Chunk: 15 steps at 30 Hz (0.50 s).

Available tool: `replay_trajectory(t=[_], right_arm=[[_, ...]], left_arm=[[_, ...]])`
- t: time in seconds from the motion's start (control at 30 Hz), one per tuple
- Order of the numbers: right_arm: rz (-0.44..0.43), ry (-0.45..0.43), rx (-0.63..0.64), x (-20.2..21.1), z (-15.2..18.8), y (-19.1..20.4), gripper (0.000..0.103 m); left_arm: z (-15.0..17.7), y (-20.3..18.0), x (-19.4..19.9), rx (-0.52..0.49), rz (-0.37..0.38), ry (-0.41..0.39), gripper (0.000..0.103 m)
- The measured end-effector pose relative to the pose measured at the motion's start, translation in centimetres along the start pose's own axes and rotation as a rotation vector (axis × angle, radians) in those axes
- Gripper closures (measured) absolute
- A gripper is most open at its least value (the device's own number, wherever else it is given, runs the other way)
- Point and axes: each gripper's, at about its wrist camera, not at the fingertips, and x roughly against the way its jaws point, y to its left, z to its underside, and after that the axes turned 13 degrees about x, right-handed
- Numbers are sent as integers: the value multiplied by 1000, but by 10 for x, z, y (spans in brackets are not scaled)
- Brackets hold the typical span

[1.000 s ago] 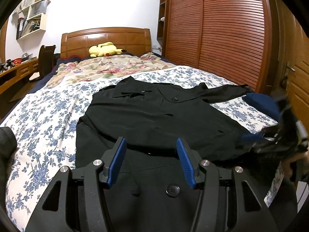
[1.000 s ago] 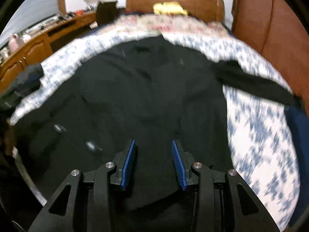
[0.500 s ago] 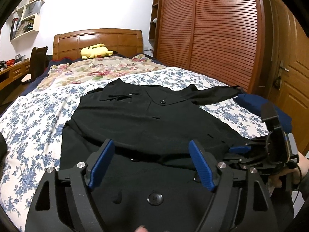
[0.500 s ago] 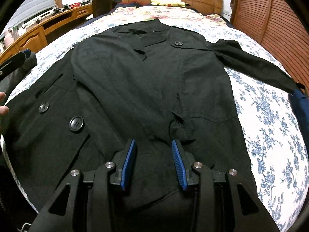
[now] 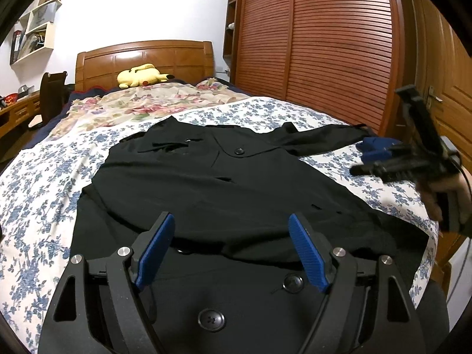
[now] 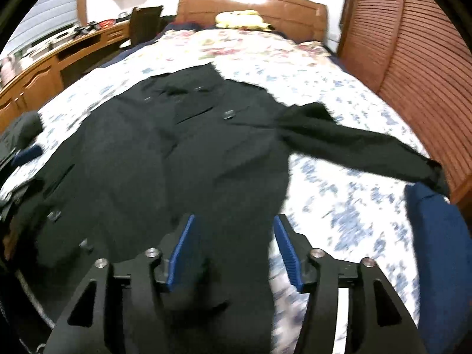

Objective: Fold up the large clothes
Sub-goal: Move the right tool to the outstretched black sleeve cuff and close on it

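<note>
We hold the left gripper (image 5: 231, 247) with its blue-padded jaws spread wide and nothing clamped between them; they hover just above the lower front of the large black buttoned coat (image 5: 224, 183). Directly under this tool lie two round black buttons (image 5: 211, 320), and past its tips a fold of the coat crosses from side to side.

Our right gripper (image 6: 234, 250) has its jaws opening, with no cloth pinched; the coat's hem edge (image 6: 236, 265) runs beneath the gap, dark fabric under the left pad and bedding under the right. This view is blurred.

Ahead of both tools the coat lies flat on the blue-and-white floral bedsheet (image 5: 44, 194), collar pointing away from us. Its one spread sleeve (image 6: 362, 147) reaches out to the right of the right gripper, its cuff touching a dark blue folded cloth (image 6: 436, 236). Farther off lie a flowered pink quilt (image 5: 141, 103), a yellow plush toy (image 5: 141, 75) and the wooden headboard (image 5: 147, 56).
</note>
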Motion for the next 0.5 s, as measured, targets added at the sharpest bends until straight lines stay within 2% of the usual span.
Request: replay_trajectory(t=[0.23, 0.37, 0.5], right_arm=[[54, 73, -136, -48, -8, -62, 40], [54, 82, -223, -71, -12, -92, 40], [100, 102, -275, -98, -17, -117, 40]], left_arm=[[5, -4, -14, 8, 3, 26, 23], [7, -3, -20, 17, 8, 49, 23], [8, -2, -24, 26, 11, 65, 23]])
